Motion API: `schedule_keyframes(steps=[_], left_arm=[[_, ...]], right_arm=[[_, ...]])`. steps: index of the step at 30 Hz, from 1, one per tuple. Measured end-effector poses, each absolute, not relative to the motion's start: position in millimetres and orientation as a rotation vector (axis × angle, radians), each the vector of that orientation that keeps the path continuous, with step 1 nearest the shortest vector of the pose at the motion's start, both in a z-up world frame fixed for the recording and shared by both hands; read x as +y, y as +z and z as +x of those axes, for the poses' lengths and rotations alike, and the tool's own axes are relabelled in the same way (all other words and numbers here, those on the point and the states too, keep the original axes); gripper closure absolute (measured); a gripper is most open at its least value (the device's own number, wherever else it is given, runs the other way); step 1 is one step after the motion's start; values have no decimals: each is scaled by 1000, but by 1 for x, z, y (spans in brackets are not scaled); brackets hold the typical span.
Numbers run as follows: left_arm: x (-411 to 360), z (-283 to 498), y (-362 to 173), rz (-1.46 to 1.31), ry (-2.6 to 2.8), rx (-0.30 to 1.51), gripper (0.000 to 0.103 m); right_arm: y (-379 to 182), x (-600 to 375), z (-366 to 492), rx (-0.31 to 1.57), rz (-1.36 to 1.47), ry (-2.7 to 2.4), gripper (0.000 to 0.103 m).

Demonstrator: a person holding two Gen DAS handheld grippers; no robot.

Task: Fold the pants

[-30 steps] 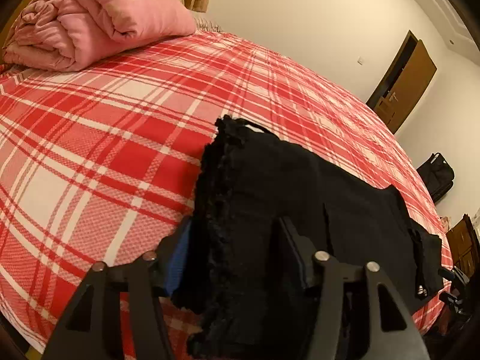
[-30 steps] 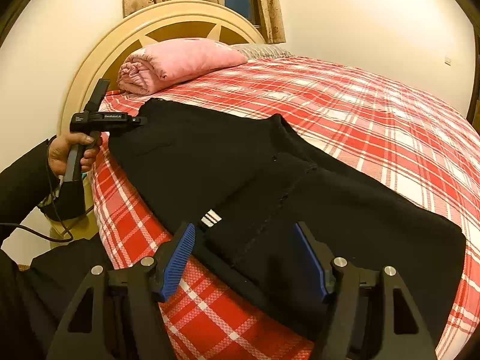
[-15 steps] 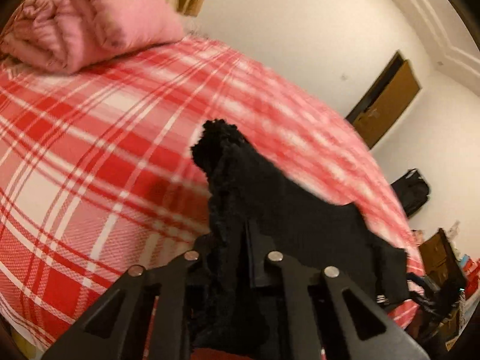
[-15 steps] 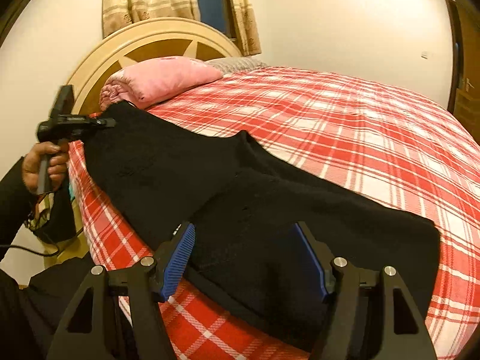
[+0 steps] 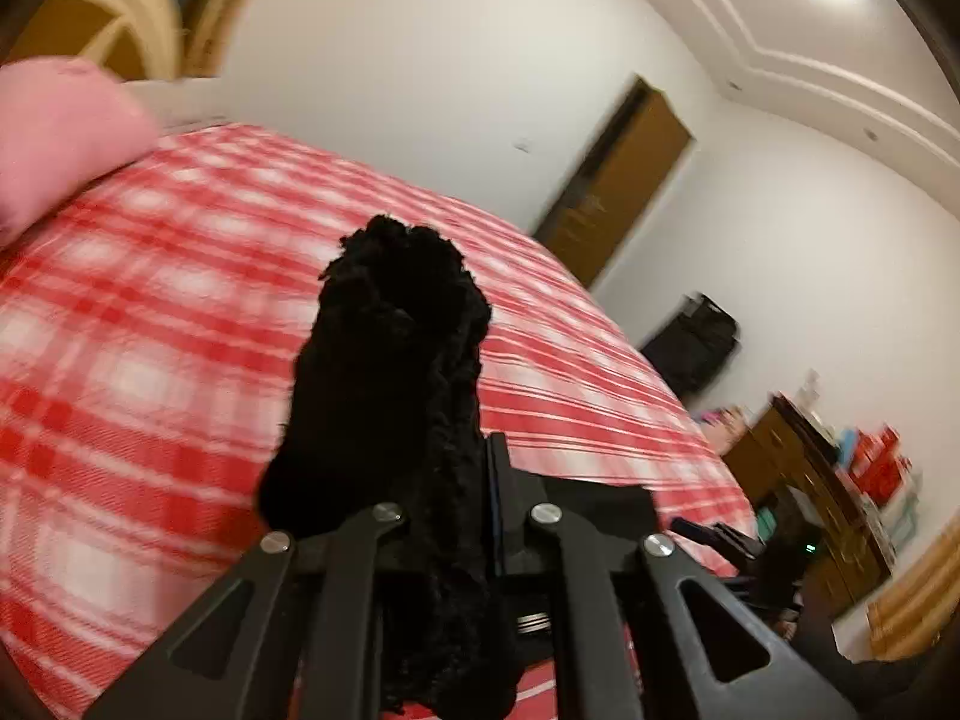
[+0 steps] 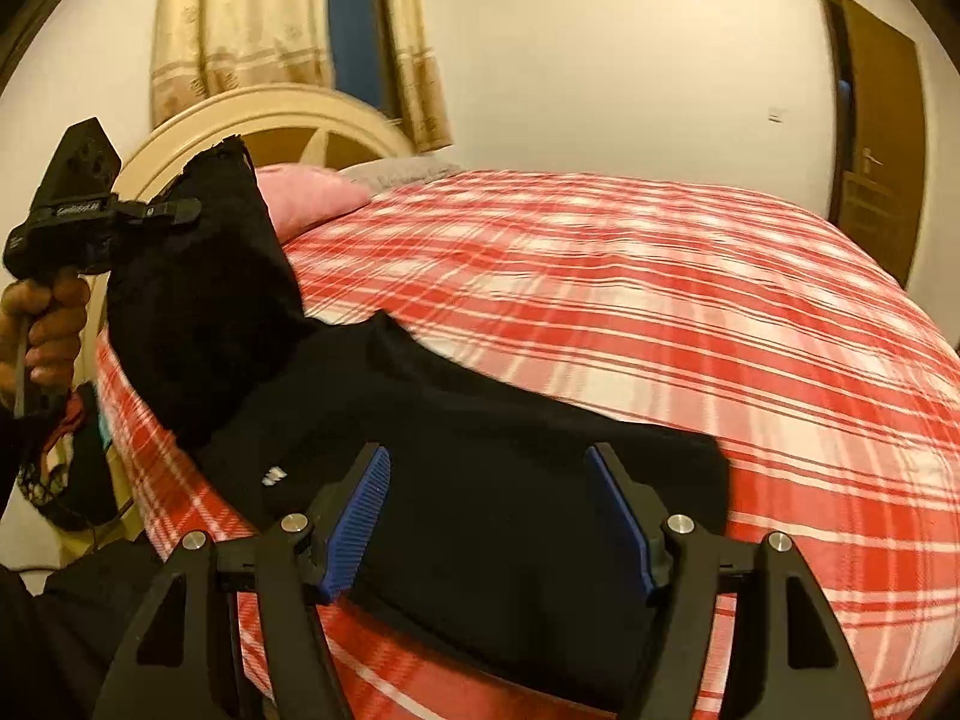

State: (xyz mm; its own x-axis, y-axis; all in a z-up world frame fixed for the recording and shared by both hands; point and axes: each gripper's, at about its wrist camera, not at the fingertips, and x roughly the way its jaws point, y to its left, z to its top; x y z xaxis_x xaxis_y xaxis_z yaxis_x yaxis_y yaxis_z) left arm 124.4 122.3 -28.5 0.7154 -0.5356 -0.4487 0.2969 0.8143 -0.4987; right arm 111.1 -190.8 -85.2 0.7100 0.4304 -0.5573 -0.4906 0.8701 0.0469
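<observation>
Black pants (image 6: 480, 468) lie along the near edge of the red plaid bed (image 6: 660, 300). My left gripper (image 5: 444, 480) is shut on one end of the pants (image 5: 390, 372), and the fuzzy fabric bunches up above the fingers and hides them. In the right wrist view that gripper (image 6: 180, 213) holds the end lifted off the bed at the left, in a person's hand (image 6: 42, 324). My right gripper (image 6: 486, 516) is open over the other end, its blue pads (image 6: 360, 516) wide apart and not pressing the fabric.
A rolled pink blanket (image 6: 312, 198) lies at the cream headboard (image 6: 288, 120). A brown door (image 6: 882, 150) is in the far wall. A black suitcase (image 5: 690, 348) and a wooden dresser (image 5: 810, 480) stand past the bed's foot.
My left gripper closed on the pants' end and lifted it up off the bed. The right gripper shifted along the pants toward their other end, still open.
</observation>
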Motion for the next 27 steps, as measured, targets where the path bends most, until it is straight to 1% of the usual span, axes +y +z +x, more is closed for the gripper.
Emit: schedule_keyframes(steps=[4,9,16,22,24,25,26,27], left_arm=[[59,137,-21,-341,-583,656,92],[-19,152,-31,-243,-680,729,92],[-105,156,-71,-86,-687,853,92],[-141,155,-106,8,-643,909,90],[-149,150,-102,50,-640,889,84],[-151,147,-98,65,-641,871,73],[-149,142,-90,70,-661,847,67],[-144,136,-83,66,-671,824,58]], right_arm=[[-88,-223,115,600,-34,469,34],[-96,-249,120,612,5,432,34],[-102,-275,135,658,174,442,34],[-113,-282,144,701,307,492,34],[-116,-284,147,713,346,495,34],[-118,-285,148,720,366,497,34],[-118,-285,149,726,384,502,34],[-118,-286,150,731,401,506,34]])
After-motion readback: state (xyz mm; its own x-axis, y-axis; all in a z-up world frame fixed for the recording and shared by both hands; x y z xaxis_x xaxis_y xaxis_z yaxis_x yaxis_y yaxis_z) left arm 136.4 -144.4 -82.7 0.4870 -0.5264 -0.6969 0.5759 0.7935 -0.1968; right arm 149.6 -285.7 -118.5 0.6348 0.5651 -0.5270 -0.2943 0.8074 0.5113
